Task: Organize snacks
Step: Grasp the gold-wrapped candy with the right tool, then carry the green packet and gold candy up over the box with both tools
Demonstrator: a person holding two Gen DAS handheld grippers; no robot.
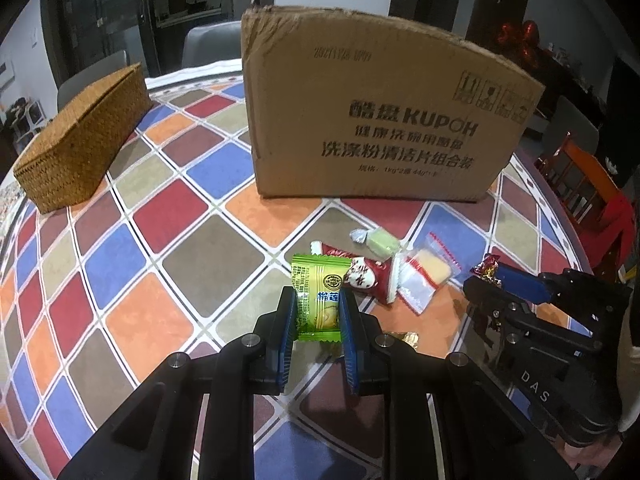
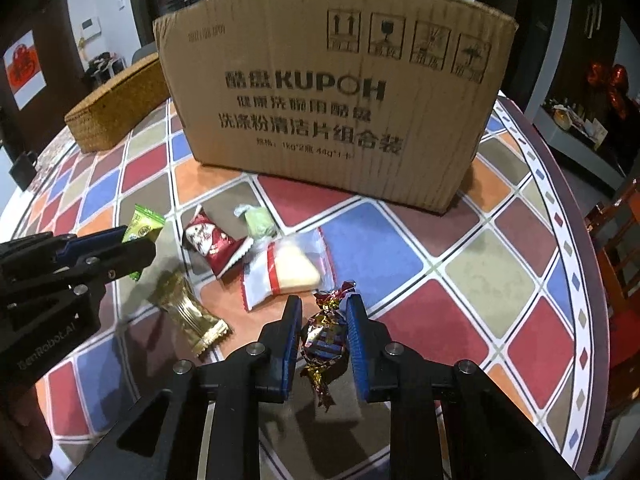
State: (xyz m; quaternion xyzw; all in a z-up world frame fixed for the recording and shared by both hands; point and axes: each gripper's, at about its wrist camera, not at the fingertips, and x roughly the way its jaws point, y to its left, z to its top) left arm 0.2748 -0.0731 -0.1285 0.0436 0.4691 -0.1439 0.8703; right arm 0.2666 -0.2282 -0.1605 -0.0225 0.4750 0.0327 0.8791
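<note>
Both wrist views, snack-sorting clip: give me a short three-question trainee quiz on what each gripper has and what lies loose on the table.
1. Multiple choice: what is between the left gripper's pads? A) a green packet B) a gold packet C) a red-and-white packet.
2. True or false: the right gripper is closed on the foil-wrapped candy.
3. Fill in: the large container behind the snacks is a ____ box.

Key
1. A, the green packet; the gold packet and the red-and-white packet lie on the table.
2. True.
3. Cardboard; the cardboard box stands beside a woven basket.
</note>
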